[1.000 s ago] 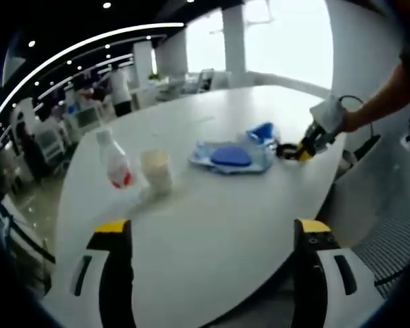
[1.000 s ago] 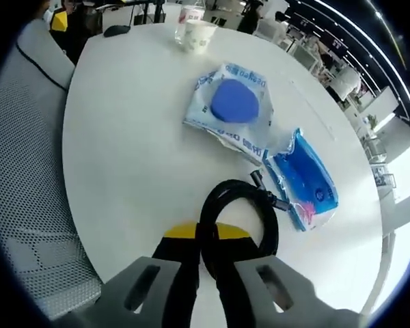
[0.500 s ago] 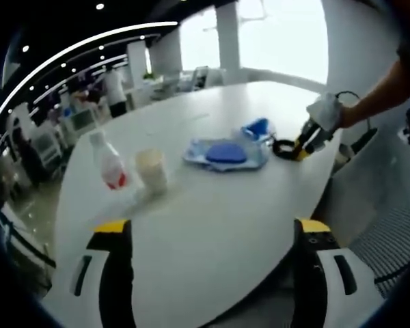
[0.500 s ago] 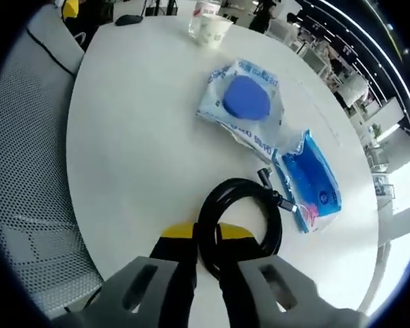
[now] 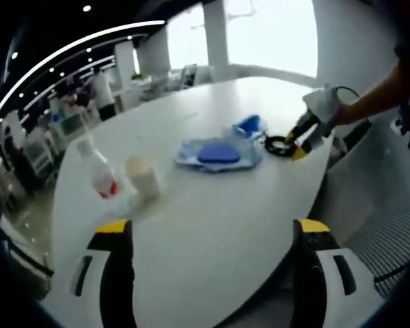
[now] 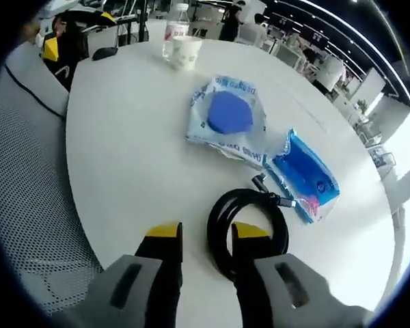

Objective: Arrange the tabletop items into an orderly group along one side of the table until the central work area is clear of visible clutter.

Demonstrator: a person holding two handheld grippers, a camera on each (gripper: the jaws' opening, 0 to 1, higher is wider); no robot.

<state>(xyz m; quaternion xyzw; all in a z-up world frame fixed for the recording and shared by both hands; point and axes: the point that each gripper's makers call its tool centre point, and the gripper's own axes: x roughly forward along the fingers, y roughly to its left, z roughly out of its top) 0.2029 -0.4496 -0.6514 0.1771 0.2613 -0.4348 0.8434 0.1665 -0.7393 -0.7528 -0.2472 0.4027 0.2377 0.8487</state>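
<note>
Lying at lower centre of the right gripper view, a coiled black cable [image 6: 247, 229] rests on the white worktop [image 6: 130, 157], one loop passing between the parted fingers [image 6: 165, 263] of the right gripper [image 6: 203, 236]. Beyond it sit a blue packet [image 6: 304, 174] and a clear bag with a blue disc [image 6: 227, 116]; a paper cup [image 6: 183, 52] and bottle [image 6: 175, 26] stand at top, labels illegible. The left gripper [image 5: 208, 229] hovers open near the worktop's edge. Mesh chairs [image 6: 34, 205] and a blurred open-plan office surround it.
</note>
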